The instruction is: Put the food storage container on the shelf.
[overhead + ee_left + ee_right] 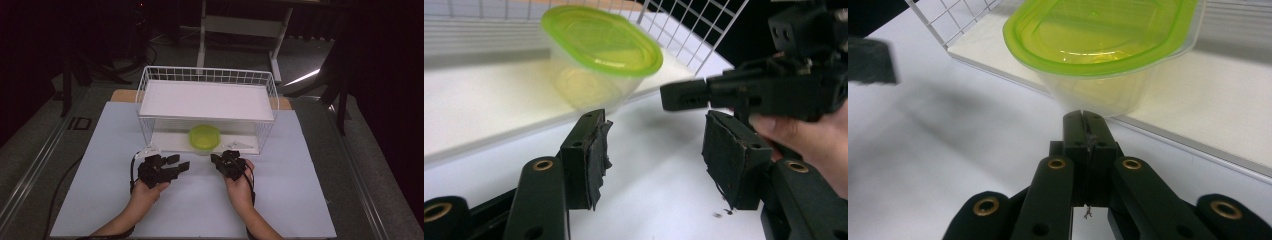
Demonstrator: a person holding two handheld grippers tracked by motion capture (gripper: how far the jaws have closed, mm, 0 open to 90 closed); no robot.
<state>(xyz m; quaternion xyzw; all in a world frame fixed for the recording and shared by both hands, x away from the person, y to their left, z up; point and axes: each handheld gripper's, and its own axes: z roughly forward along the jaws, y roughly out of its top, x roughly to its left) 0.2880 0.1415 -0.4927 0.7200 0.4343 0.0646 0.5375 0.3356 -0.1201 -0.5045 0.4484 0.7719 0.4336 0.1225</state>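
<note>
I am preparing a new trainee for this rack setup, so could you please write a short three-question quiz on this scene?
1. True or false: the round clear plastic container with the green lid sits on the lower shelf of the white wire rack.
2. Which hand-held gripper has its jaws closed together: left or right?
3. Is anything between the left hand-held gripper's pads?

Key:
1. True, at the shelf's front edge.
2. The right; its pads meet, nothing between them.
3. No; the jaws stand apart over the bare white table.
</note>
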